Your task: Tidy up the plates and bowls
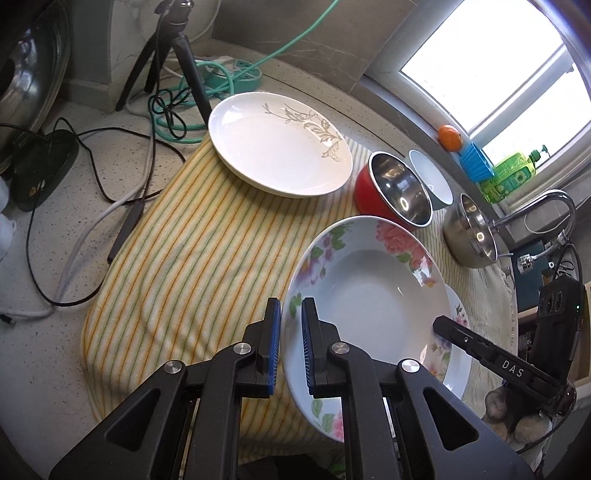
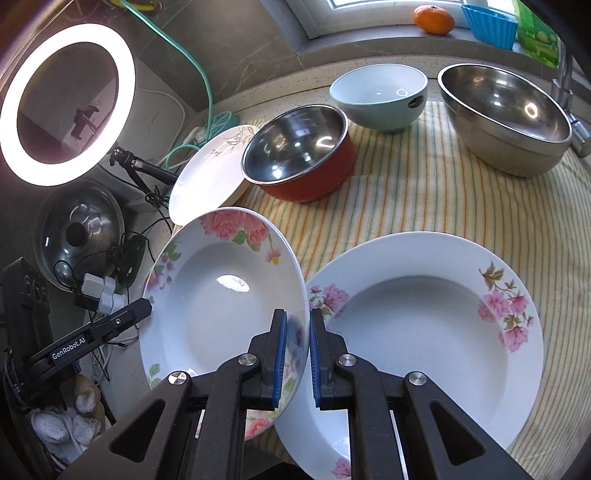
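Note:
A deep plate with large pink and purple flowers (image 1: 369, 295) (image 2: 221, 295) hangs tilted above the striped cloth (image 1: 184, 258), gripped at opposite rims. My left gripper (image 1: 291, 347) is shut on its left rim, and my right gripper (image 2: 297, 354) is shut on its right rim. Under and beside it lies a second deep plate with pink blossoms (image 2: 424, 325). A white plate with a grey leaf pattern (image 1: 277, 144) rests at the cloth's far end. A red bowl with a steel inside (image 2: 303, 155), a pale teal bowl (image 2: 380, 96) and a large steel bowl (image 2: 506, 110) stand behind.
A black tripod (image 1: 184, 55), tangled cables and a teal power strip (image 1: 240, 74) lie past the white plate. A lit ring light (image 2: 66, 103) and a pot lid (image 2: 77, 236) are at the left. A faucet (image 1: 535, 210), an orange (image 2: 434, 18) and a blue cup (image 2: 491, 22) are by the window.

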The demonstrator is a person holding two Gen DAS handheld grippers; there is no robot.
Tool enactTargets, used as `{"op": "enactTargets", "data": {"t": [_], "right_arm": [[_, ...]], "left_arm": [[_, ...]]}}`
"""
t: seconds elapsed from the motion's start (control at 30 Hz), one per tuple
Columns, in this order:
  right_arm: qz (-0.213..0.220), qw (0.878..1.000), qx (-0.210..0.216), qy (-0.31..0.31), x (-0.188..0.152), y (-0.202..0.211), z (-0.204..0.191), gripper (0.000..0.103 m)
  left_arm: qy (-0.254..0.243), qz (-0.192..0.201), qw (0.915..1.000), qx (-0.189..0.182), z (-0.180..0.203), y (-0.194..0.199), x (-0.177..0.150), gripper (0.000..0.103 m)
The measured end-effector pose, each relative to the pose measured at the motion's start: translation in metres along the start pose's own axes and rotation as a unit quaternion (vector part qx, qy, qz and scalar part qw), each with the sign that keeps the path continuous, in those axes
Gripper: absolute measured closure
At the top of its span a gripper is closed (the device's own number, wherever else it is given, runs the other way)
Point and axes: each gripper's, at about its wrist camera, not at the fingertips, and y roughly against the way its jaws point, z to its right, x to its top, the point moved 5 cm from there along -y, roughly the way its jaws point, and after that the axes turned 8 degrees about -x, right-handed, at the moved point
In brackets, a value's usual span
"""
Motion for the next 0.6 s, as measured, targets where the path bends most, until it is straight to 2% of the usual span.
{"op": "enactTargets", "data": {"t": [0.6], "right_arm": [[0.018,0.998,-0.029,-0.056,-0.018,0.03,0.066,0.092]], "left_arm": [[-0.049,-0.038,0.9978,-0.024,0.058,-0.034,-0.016,0.093]]}}
